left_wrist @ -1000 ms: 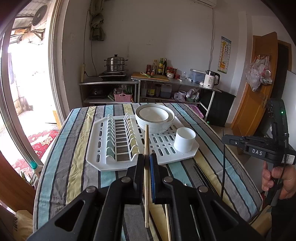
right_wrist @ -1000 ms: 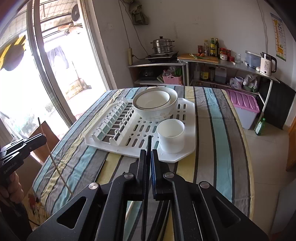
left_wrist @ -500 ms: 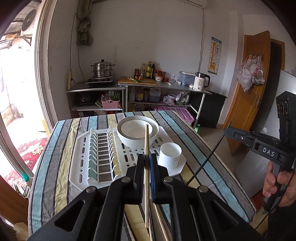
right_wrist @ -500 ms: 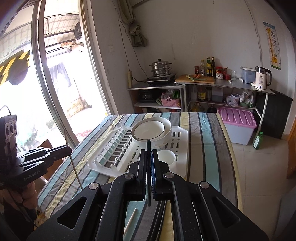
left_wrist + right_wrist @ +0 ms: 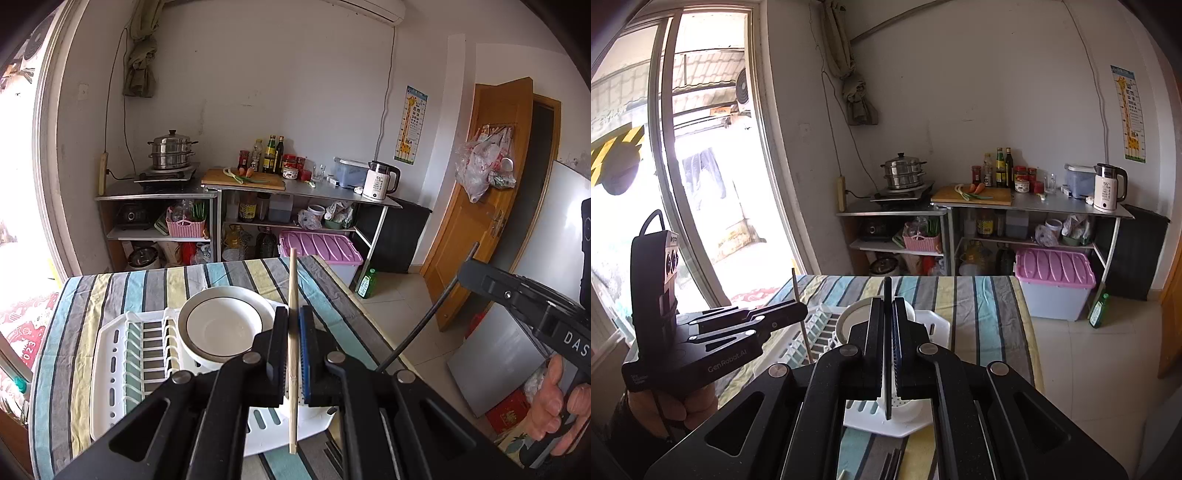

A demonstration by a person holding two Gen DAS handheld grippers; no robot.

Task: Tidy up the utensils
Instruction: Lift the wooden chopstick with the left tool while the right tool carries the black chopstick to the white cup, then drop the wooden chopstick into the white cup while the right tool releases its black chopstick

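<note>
Gripping a wooden chopstick [image 5: 293, 332], left tool [image 5: 293, 347] clamped shut; right tool [image 5: 887, 332] pinches a black chopstick [image 5: 887, 291] above white drying rack [image 5: 110, 369].

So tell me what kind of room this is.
Most likely a home kitchen with a dining table: a steamer pot on a cooktop, sauce bottles beside a cutting board, and an electric kettle.

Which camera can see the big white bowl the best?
The left wrist view. There the white bowl on the drying rack shows its whole inside and dark rim line. In the right wrist view the right gripper hides nearly all of it, leaving only a rim sliver.
</note>
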